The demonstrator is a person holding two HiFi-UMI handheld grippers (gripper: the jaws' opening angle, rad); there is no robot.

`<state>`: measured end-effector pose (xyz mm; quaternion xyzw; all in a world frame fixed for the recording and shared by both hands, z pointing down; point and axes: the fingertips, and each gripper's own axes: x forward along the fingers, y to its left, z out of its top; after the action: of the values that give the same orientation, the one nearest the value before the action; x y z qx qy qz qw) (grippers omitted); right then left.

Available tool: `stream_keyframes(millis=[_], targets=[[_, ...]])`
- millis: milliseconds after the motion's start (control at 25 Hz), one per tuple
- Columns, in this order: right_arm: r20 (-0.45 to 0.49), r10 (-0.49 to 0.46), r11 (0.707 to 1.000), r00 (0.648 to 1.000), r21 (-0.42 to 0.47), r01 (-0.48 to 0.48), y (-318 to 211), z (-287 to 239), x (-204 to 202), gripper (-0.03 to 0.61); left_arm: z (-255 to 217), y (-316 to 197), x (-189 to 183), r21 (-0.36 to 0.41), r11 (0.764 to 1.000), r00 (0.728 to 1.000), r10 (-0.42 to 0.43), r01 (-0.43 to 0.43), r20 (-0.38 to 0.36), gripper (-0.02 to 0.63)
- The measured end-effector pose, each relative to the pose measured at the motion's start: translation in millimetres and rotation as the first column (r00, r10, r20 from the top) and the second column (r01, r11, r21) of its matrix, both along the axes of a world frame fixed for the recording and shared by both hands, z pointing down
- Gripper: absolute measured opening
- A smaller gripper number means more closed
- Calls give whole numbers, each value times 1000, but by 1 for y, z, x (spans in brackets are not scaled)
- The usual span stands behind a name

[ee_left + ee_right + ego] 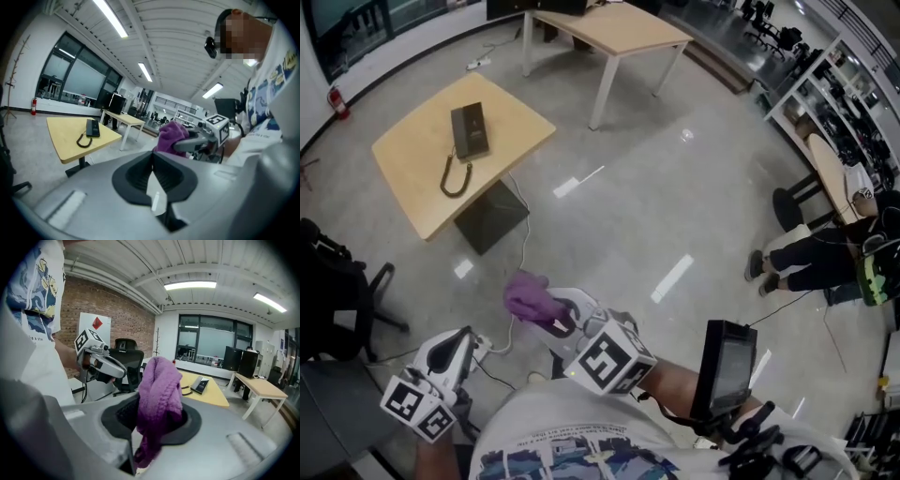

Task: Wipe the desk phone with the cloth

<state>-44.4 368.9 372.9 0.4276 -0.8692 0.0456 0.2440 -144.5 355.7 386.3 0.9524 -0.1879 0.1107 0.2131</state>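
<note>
Two hand-held grippers over open floor, the phone's table far to the left.

The left gripper [461, 349] has its jaws pressed together with nothing between them. The right gripper [559, 321] is clamped on the one purple knitted cloth [528, 295], which bunches up past its jaws. The one black desk phone with a coiled cord [470, 129] lies on the nearer light wooden table on a dark pedestal [412, 173], well apart from both grippers. A broad stretch of glossy grey floor [675, 206] lies between them and that table's near edge, crossed by one thin white cable [523, 230]. There are two tables in all: the second, a white-legged wooden table [628, 30], stands farther off. One black office chair [337, 281] sits at the near left, and one seated person [811, 258] is at the right.
</note>
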Motion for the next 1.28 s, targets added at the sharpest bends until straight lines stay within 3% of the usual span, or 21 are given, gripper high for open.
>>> stream_keyframes(millis=[440, 720, 960, 1280], targets=[[55, -86, 996, 995, 32, 85, -81, -10, 79, 104, -2, -86, 68, 18, 995, 995, -102, 102, 21, 6], [76, -105, 994, 992, -5, 106, -128, 11, 86, 104, 13, -133, 76, -29, 992, 993, -121, 122, 15, 6], [56, -71, 997, 996, -19, 72, -178, 18, 82, 104, 25, -191, 77, -58, 994, 996, -93, 92, -14, 23], [36, 41, 998, 998, -39, -40, -266, 22, 69, 104, 35, -289, 71, -88, 996, 999, 21, -23, -27, 41]])
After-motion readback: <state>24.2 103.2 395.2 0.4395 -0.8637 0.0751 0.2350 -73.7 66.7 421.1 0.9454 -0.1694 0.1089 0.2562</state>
